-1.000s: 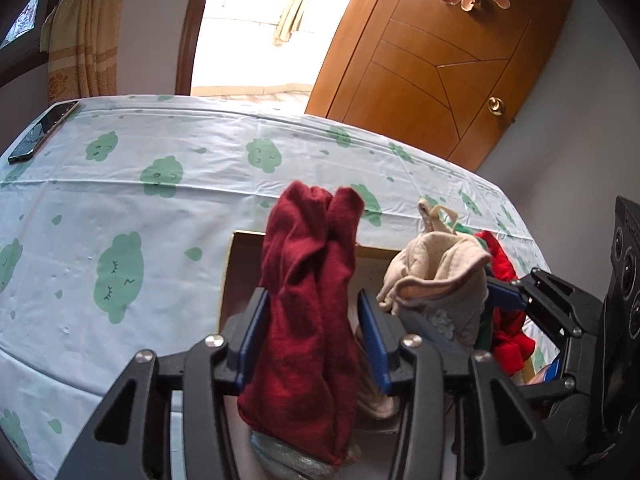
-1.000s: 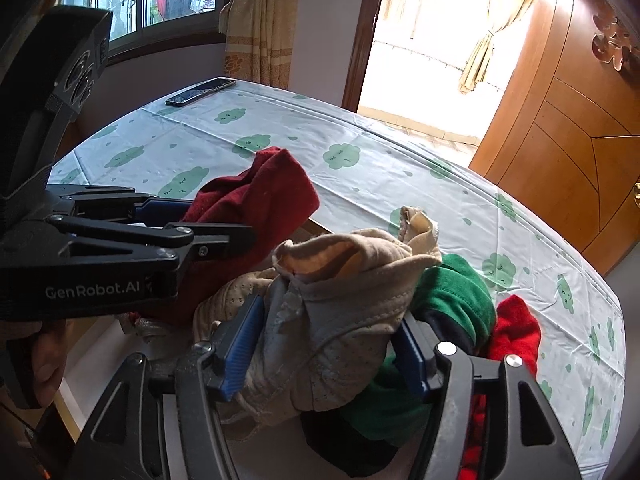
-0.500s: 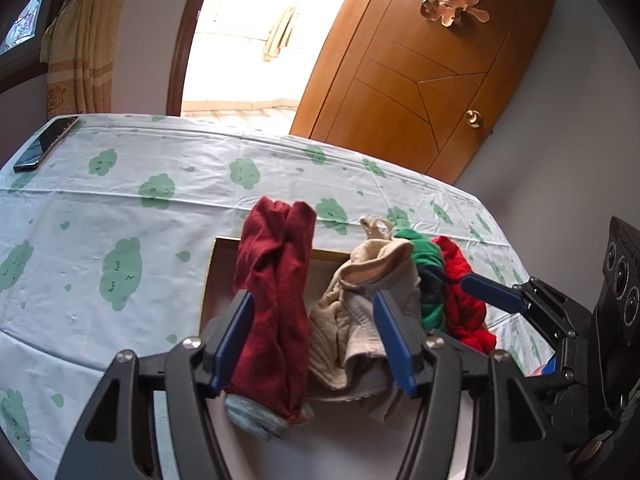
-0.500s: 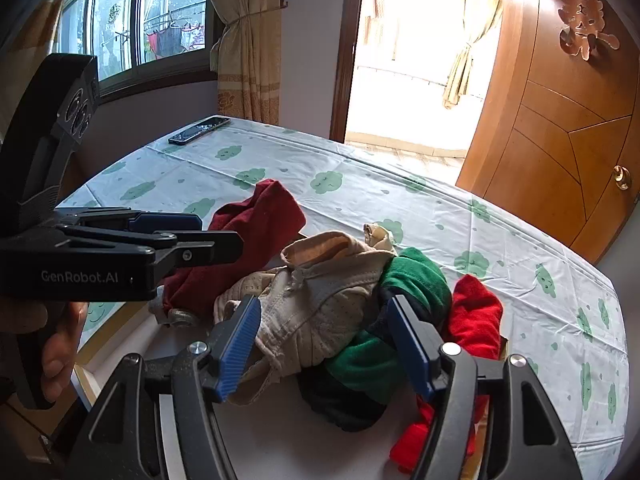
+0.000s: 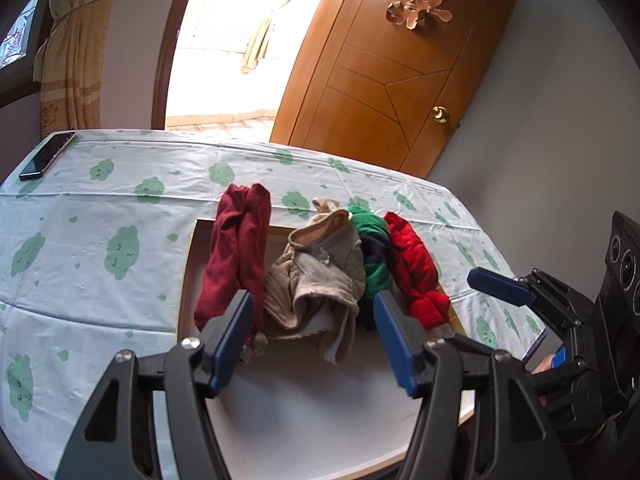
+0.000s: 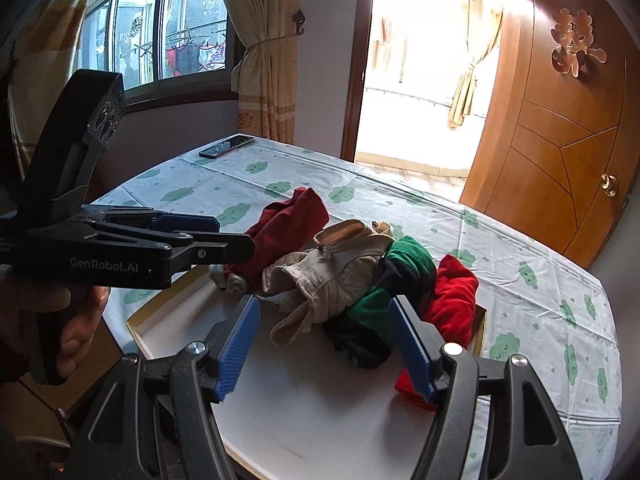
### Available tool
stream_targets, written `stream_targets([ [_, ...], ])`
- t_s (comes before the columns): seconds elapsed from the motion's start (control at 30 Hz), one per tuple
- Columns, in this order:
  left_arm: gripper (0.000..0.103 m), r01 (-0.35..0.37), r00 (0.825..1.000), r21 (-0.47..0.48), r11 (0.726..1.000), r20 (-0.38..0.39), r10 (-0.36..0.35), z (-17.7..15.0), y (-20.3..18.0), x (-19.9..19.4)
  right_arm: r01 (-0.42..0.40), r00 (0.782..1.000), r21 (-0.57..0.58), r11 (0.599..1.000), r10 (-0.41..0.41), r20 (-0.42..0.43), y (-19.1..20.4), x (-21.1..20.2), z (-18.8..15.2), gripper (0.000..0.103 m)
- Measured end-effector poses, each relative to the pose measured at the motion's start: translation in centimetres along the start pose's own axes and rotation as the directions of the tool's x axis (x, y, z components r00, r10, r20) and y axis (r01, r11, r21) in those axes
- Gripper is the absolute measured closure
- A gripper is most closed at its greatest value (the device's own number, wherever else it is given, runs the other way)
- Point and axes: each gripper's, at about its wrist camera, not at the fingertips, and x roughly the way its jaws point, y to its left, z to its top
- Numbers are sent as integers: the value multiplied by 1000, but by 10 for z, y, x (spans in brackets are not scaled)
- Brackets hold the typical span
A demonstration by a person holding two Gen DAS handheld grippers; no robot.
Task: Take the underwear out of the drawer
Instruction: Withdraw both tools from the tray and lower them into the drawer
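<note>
The drawer [image 5: 188,280] lies on the clouded tablecloth [image 5: 100,208], and four rolled pieces of underwear are kept at its far end: dark red [image 5: 236,256], beige [image 5: 316,276], green [image 5: 372,248], bright red [image 5: 416,268]. Both the left gripper [image 5: 316,344] and the right gripper [image 6: 324,344] are held released, with nothing between the jaws. One roll should be pinched at its middle and lifted straight. The window [image 6: 160,40] is shown only in the right view.

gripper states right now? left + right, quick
Left gripper: open, holding nothing, fingers apart in front of the beige underwear.
Right gripper: open, holding nothing, short of the pile in the drawer.
</note>
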Motion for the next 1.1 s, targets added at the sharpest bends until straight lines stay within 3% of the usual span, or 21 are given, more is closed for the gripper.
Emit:
stream_targets([
  [0.37,38,32,999,49,998,28,-33,-56,-10,-44,-46,998,-41,998,48,39,32,-61,-55,28],
  [0.63,34,24,1000,80,996,3,-24,-117,-10,-59,-92,995,-39,995,90,-52,56,-56,-127,27],
  [0.87,34,-27,992,125,992,-118,42,-180,-1,-45,-105,978,-37,994,97,-183,59,-45,-191,27],
  [1.1,34,-56,960,151,987,-264,94,-230,9,-12,-123,944,-13,992,112,-310,56,-31,-234,28],
])
